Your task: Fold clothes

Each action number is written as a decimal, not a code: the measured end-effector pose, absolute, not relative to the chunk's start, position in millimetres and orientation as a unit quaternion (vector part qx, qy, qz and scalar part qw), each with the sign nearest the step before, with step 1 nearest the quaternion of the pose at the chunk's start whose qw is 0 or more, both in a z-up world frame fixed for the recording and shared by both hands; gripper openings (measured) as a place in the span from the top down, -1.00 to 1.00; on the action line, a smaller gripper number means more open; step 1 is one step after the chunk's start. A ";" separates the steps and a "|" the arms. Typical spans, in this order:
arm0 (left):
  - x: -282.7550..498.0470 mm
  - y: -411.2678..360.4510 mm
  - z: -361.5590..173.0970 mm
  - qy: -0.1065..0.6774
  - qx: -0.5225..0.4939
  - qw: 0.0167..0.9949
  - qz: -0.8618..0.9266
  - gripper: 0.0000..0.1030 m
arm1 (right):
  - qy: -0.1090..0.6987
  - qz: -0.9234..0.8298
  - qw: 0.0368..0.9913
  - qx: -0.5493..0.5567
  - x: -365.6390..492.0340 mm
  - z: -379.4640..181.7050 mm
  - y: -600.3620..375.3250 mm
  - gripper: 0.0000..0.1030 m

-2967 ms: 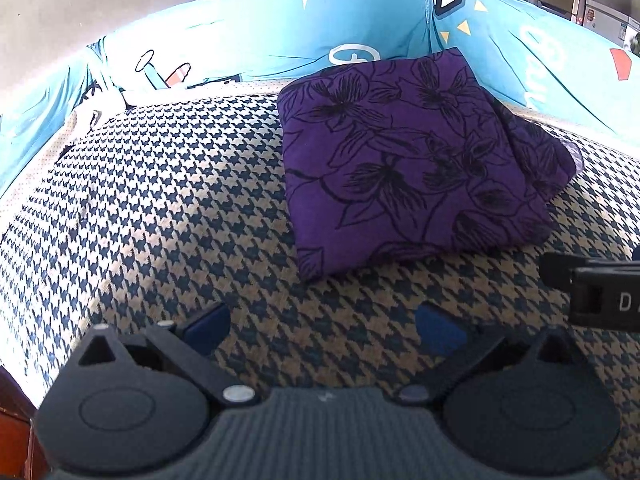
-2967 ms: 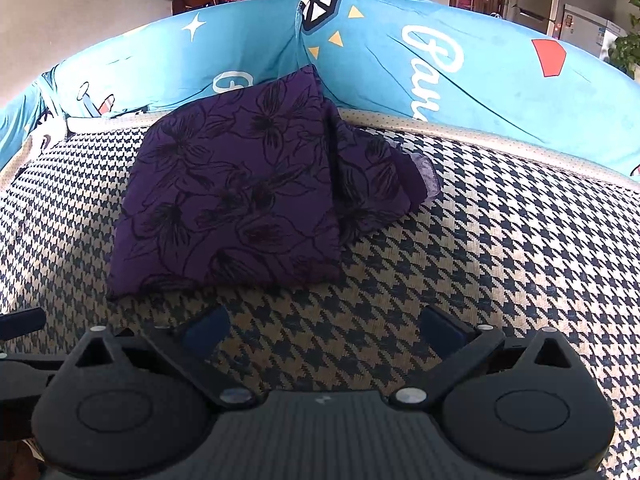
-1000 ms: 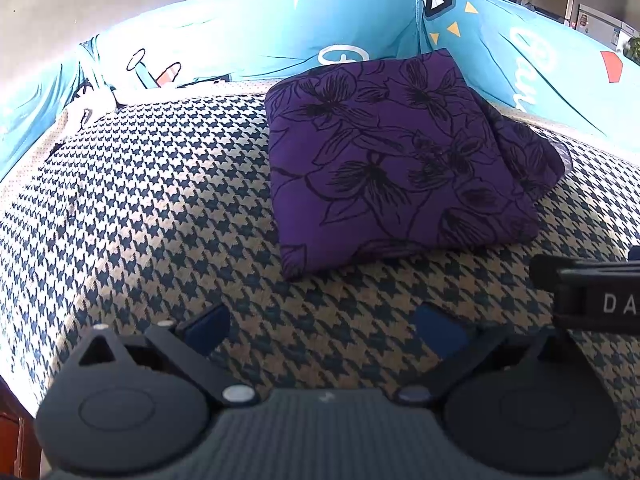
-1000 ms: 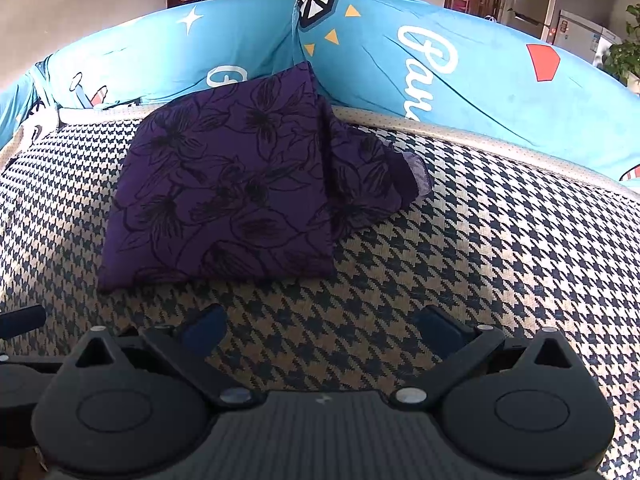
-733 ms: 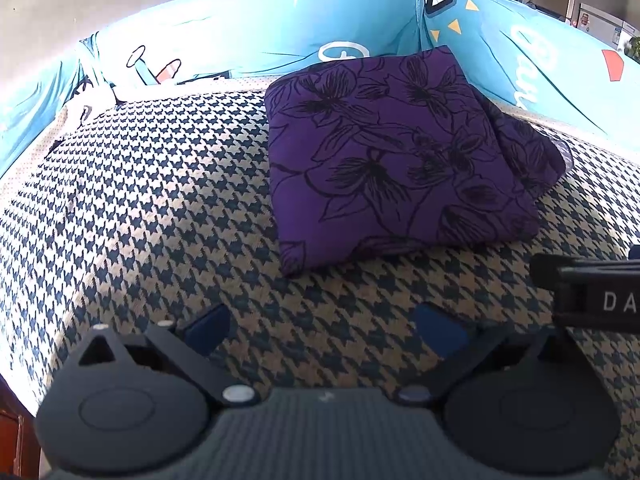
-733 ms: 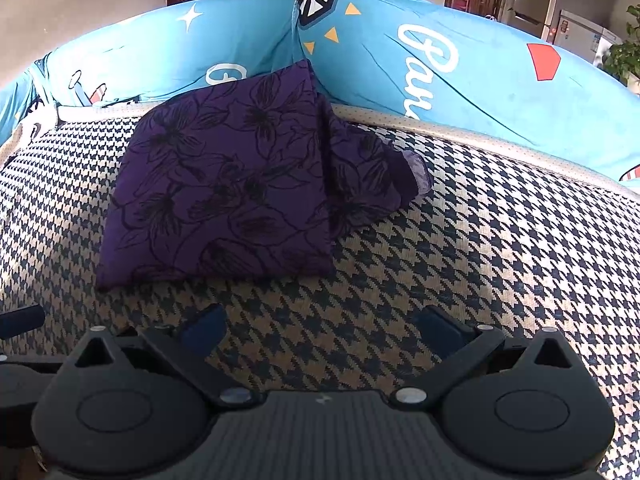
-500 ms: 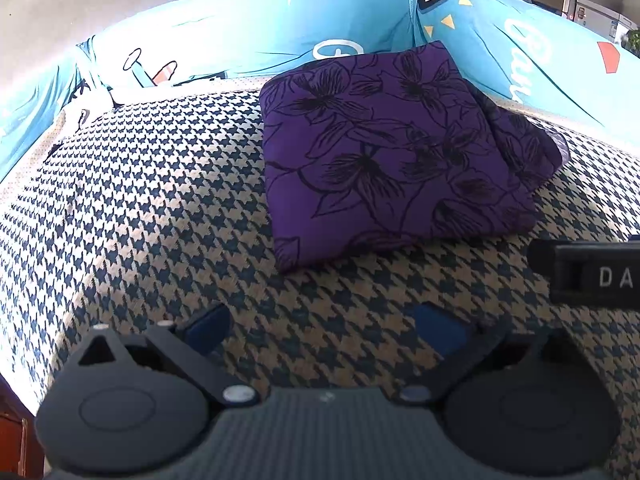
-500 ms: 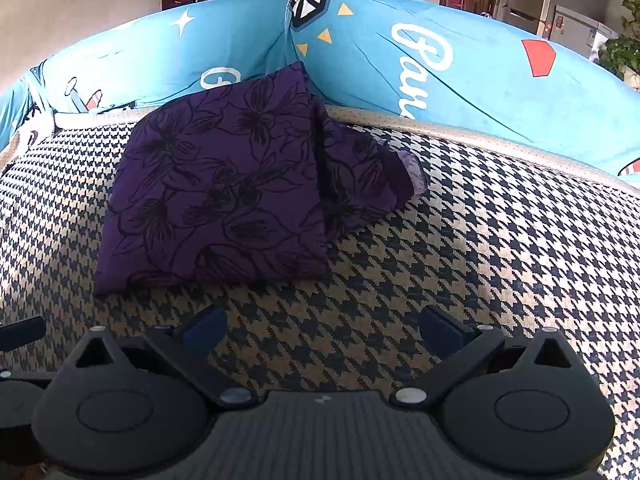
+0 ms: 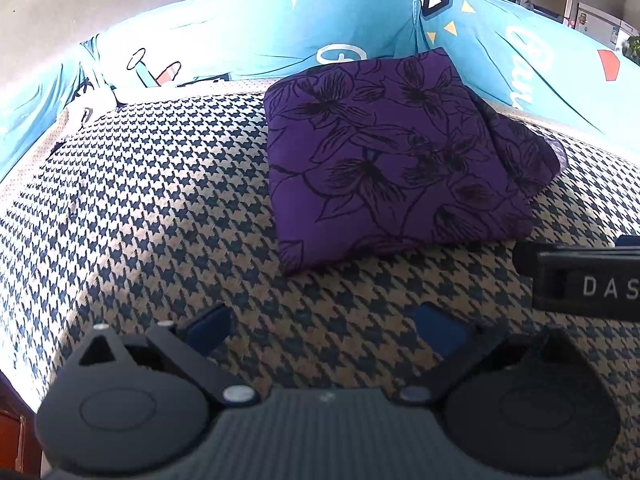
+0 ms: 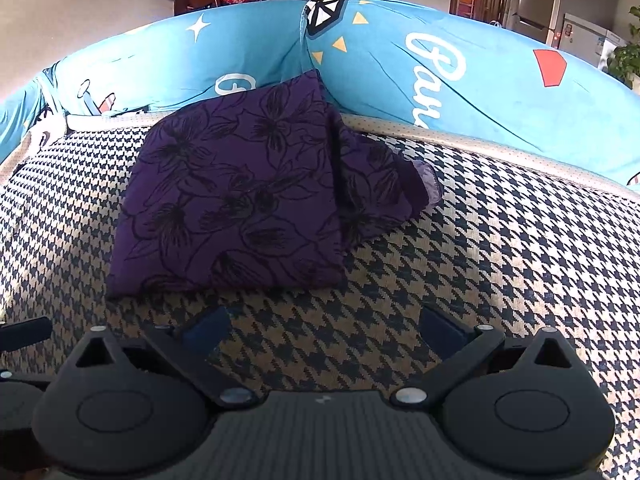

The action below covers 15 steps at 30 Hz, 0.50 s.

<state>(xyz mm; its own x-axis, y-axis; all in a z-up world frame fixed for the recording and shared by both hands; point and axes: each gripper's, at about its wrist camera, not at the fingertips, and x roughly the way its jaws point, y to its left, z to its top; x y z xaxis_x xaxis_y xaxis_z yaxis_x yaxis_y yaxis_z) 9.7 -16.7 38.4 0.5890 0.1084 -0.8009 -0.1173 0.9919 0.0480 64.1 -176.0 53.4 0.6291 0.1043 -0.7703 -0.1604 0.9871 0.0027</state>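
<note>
A purple garment with black flower outlines (image 9: 392,160) (image 10: 236,204) lies folded into a rough rectangle on the houndstooth seat, its far edge against the blue backrest. A loose flap sticks out on its right side (image 10: 384,192). My left gripper (image 9: 324,326) hovers open in front of the garment's near edge, nothing between its blue-padded fingers. My right gripper (image 10: 324,326) is open too, just short of the garment's near right corner. Neither touches the cloth.
The houndstooth seat cover (image 9: 140,208) spreads wide to the left and right (image 10: 520,248) of the garment. A blue printed backrest (image 10: 440,64) curves round the back. The right gripper's body (image 9: 584,276) shows at the left view's right edge. Furniture and a fridge stand beyond.
Both views have shifted only slightly; the garment lies as before, and both grippers remain open and apart from it.
</note>
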 end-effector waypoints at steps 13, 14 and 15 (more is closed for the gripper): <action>10.9 -13.9 39.0 0.447 -0.006 0.892 0.064 -1.00 | 0.426 0.072 0.901 -0.035 65.1 52.3 -175.3 -1.00; 11.0 -13.8 39.0 0.447 -0.006 0.892 0.064 -1.00 | 0.426 0.071 0.901 -0.035 65.2 52.2 -175.3 -1.00; 11.0 -13.8 38.9 0.447 -0.006 0.892 0.064 -1.00 | 0.426 0.071 0.901 -0.035 65.3 52.2 -175.3 -1.00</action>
<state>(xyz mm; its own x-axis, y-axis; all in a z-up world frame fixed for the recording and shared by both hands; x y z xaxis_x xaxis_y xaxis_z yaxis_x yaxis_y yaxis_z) 11.0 -13.8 38.9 0.5925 0.1095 -0.7981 -0.1207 0.9916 0.0465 65.3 -175.3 52.2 0.6261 0.0988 -0.7735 -0.1581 0.9874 -0.0019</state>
